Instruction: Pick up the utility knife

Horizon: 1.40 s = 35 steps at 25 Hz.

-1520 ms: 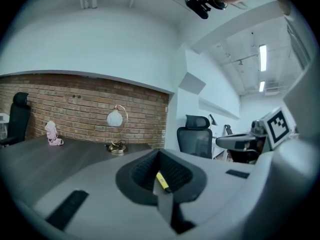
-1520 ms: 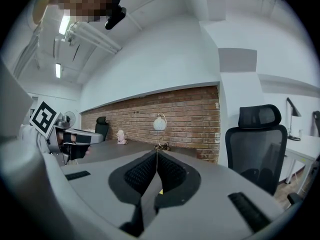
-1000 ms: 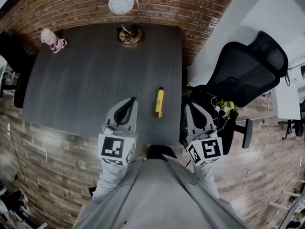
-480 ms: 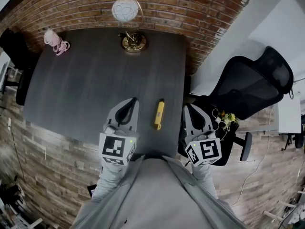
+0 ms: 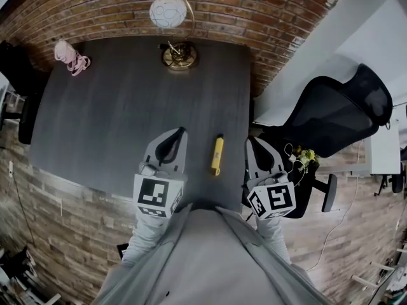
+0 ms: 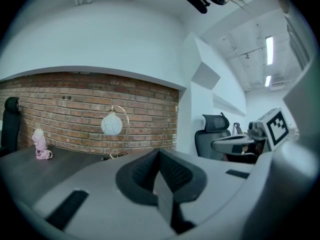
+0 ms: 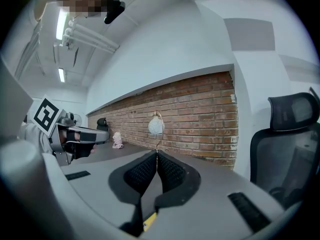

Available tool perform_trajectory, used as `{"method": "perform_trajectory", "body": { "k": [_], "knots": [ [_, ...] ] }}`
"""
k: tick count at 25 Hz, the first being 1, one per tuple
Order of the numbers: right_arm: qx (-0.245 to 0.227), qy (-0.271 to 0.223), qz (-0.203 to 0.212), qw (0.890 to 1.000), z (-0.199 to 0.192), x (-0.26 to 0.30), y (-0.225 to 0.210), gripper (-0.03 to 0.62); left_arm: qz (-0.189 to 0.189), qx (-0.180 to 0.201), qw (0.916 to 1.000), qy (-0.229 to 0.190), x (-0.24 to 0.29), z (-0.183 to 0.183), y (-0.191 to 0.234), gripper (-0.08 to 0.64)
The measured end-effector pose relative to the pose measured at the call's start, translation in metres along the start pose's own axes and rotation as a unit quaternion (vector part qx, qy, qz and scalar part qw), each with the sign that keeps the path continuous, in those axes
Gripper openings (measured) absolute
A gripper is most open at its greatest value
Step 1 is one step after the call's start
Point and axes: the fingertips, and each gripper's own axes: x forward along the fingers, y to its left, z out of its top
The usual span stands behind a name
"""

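The yellow utility knife [image 5: 217, 155] lies flat on the dark table [image 5: 114, 107], close to its near right corner, with its long axis running away from the person. It sits between the two grippers and touches neither. The left gripper [image 5: 180, 133] hovers just to its left over the table. The right gripper [image 5: 254, 142] hangs just to its right, about at the table's right edge. Both pairs of jaws are clenched together with nothing between them.

The step in hand looks like the approach, so nothing is grasped yet. To do it well, the chosen gripper should first spread its jaws, since closed tips would only nudge the knife along the wood. Both grippers point almost level, and the knife is thin and flat, so the gripper will likely need to tip well downward. It should straddle the narrow width near the middle of the handle and close there, keeping the knife balanced.

Little stands in the way. The globe lamp [image 5: 172, 8] and the small pink figurine [image 5: 68, 54] are well apart at the far side by the brick wall [image 5: 254, 11]. The black office chair [image 5: 337, 110] stands off the table to the right. The main risk is probably pushing the knife toward the nearby edge.
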Motion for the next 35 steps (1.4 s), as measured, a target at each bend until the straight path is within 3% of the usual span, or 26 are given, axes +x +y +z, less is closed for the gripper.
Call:
{"method": "perform_trajectory", "body": {
  "k": [16, 28, 35],
  "knots": [
    [-0.002, 0.072, -0.021, 0.997, -0.053, 0.027, 0.001, 0.018, -0.013, -0.013, 0.9997, 0.014, 0.009, -0.014, 0.017, 0.018],
    [0.036, 0.129, -0.013, 0.991, -0.113, 0.04, 0.01, 0.022, -0.01, -0.024, 0.9994, 0.025, 0.005, -0.03, 0.019, 0.018],
    [0.054, 0.165, -0.008, 0.985, -0.15, 0.048, 0.022, 0.158, -0.007, -0.027, 0.999, 0.033, 0.001, -0.041, 0.022, 0.018]
  ]
}}
